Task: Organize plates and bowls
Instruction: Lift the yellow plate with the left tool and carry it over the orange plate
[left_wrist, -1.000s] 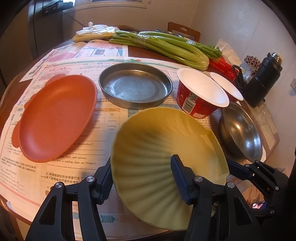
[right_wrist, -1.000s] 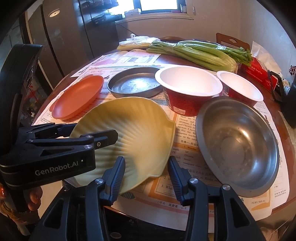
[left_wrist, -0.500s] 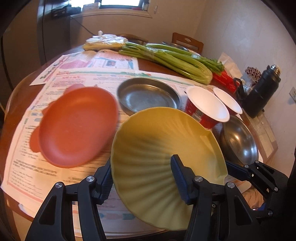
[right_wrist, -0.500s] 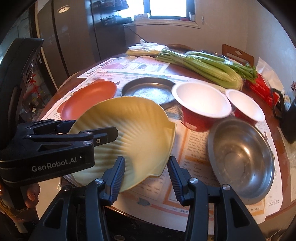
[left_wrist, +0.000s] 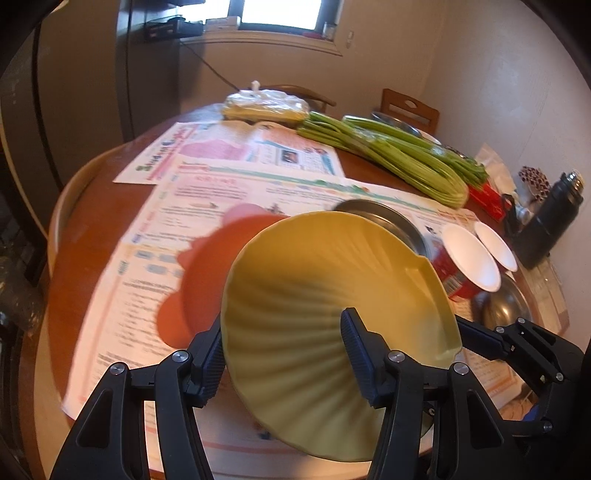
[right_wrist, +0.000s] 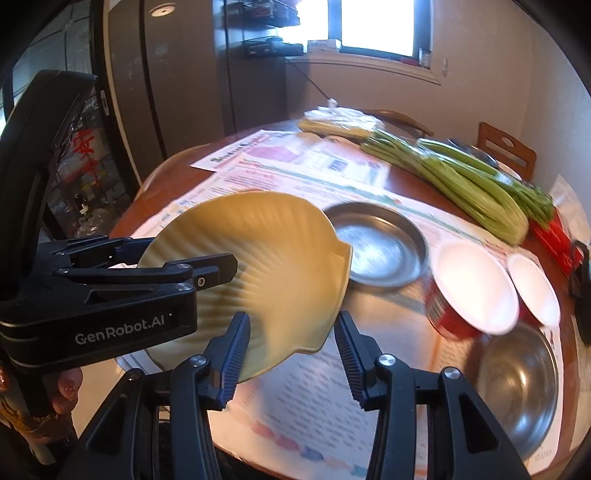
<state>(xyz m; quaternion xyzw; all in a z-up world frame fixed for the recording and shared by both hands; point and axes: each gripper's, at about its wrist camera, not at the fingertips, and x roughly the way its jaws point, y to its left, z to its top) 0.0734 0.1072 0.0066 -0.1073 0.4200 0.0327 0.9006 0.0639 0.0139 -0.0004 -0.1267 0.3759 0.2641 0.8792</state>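
My left gripper (left_wrist: 282, 347) is shut on a yellow shell-shaped plate (left_wrist: 332, 280), held tilted above the table; it also shows in the right wrist view (right_wrist: 266, 266). An orange plate (left_wrist: 218, 266) lies under and left of it. A flat steel plate (right_wrist: 380, 247) lies behind. Two red bowls with white insides (right_wrist: 476, 284) and a steel bowl (right_wrist: 517, 384) stand to the right. My right gripper (right_wrist: 291, 339) is open and empty, just right of the yellow plate's edge.
Newspapers (left_wrist: 229, 177) cover the round wooden table. Celery stalks (left_wrist: 399, 158) and a bagged yellow item (left_wrist: 266, 107) lie at the back. A dark flask (left_wrist: 550, 218) stands at the far right. A chair (right_wrist: 506, 151) stands behind the table.
My left gripper has lifted the yellow plate higher and carried it left, over the orange plate. Both views have risen and pulled back from the table.
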